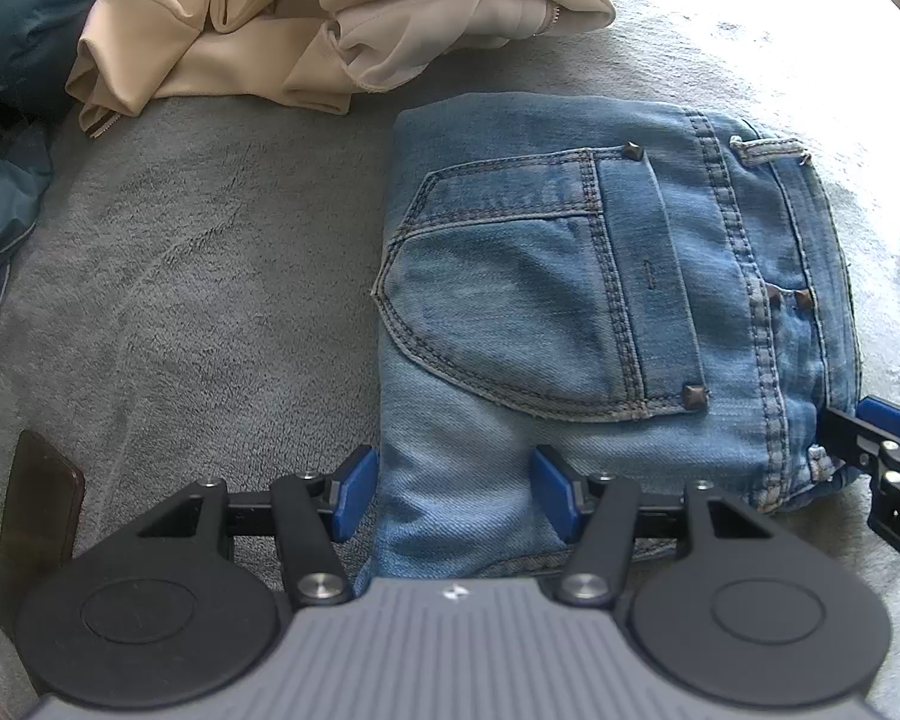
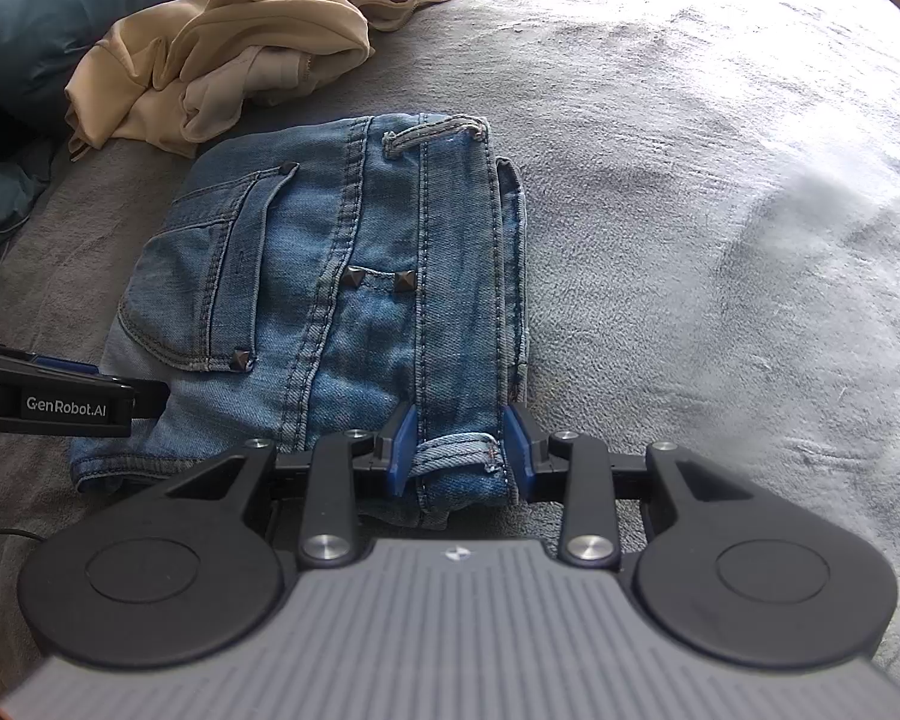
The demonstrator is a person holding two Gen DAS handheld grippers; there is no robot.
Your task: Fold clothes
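Folded blue denim jeans (image 1: 600, 312) lying as a compact packet on grey fleece bed cover (image 1: 198, 276). Left tongs (image 1: 450, 495) open astride near edge; right tongs (image 2: 459, 450) pinching waistband. Crumpled beige garment (image 1: 306, 30) unfolded beyond.

This looks like a bedroom in a home. The working surface is a bed covered with a soft grey fleece blanket (image 2: 660, 192), lit brightly toward its far right corner as if by daylight. A blue quilted duvet (image 2: 48, 18) bunches at the far left edge. Folded jeans (image 1: 600, 300) lie on the blanket, with a rumpled beige garment (image 1: 282, 30) beyond them near the far edge: household laundry, not workshop goods.
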